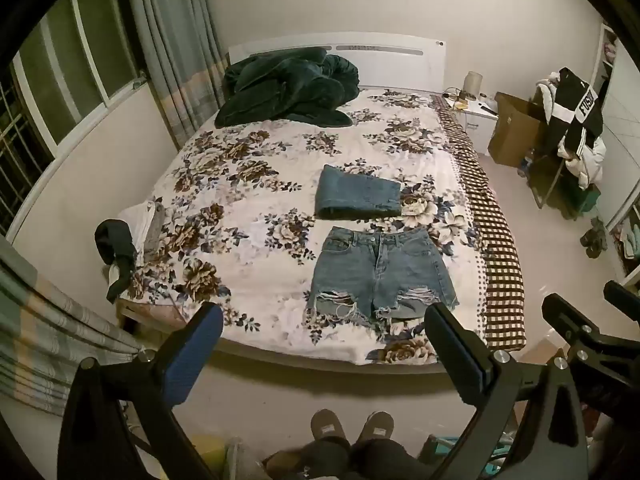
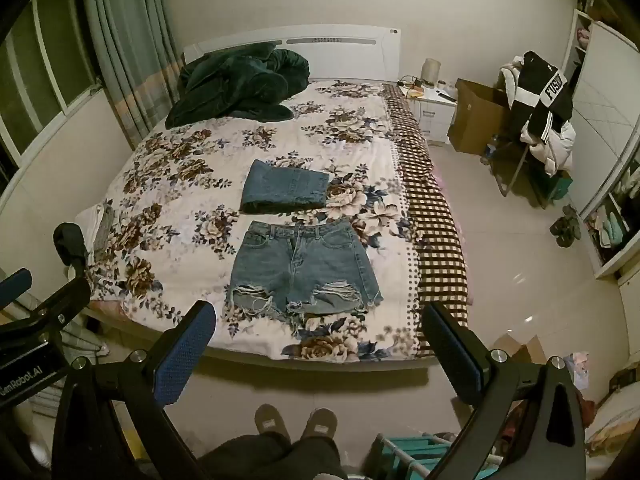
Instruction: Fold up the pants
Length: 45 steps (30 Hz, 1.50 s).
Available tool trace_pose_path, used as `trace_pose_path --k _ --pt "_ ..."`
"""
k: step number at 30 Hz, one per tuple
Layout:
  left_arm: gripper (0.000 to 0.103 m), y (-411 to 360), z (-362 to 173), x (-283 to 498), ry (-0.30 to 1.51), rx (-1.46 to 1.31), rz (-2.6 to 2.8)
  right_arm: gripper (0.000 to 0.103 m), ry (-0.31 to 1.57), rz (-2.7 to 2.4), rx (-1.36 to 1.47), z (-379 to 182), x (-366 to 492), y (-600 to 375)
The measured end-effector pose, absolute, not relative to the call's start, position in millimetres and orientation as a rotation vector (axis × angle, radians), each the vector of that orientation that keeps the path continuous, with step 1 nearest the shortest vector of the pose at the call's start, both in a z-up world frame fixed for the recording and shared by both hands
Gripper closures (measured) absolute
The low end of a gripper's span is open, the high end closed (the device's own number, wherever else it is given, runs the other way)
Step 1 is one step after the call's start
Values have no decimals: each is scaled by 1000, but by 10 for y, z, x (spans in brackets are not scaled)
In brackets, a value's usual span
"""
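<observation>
Floral bed (image 1: 248,184) holds flat denim shorts (image 1: 382,274) — both tools (image 1: 324,344) (image 2: 320,340) hover, spread wide.

nightstand (image 2: 434,106): items too small to identify | slippers (image 1: 352,428): legs cut off by bottom edge

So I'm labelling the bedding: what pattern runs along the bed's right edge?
A brown and cream checked blanket strip, clearest in the right wrist view.
</observation>
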<state>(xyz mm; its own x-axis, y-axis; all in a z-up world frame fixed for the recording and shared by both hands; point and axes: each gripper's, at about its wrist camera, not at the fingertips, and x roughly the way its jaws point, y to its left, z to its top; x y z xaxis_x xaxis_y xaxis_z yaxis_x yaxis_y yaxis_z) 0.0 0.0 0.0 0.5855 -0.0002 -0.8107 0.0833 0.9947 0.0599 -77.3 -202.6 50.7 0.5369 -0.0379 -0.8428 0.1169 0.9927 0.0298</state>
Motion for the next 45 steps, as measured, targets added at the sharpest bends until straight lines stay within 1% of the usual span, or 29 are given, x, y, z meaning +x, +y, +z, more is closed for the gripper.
trace_pose_path --k 45 --pt "0 6 85 -30 944 69 -71 0 991 -101 57 509 -776 -2005"
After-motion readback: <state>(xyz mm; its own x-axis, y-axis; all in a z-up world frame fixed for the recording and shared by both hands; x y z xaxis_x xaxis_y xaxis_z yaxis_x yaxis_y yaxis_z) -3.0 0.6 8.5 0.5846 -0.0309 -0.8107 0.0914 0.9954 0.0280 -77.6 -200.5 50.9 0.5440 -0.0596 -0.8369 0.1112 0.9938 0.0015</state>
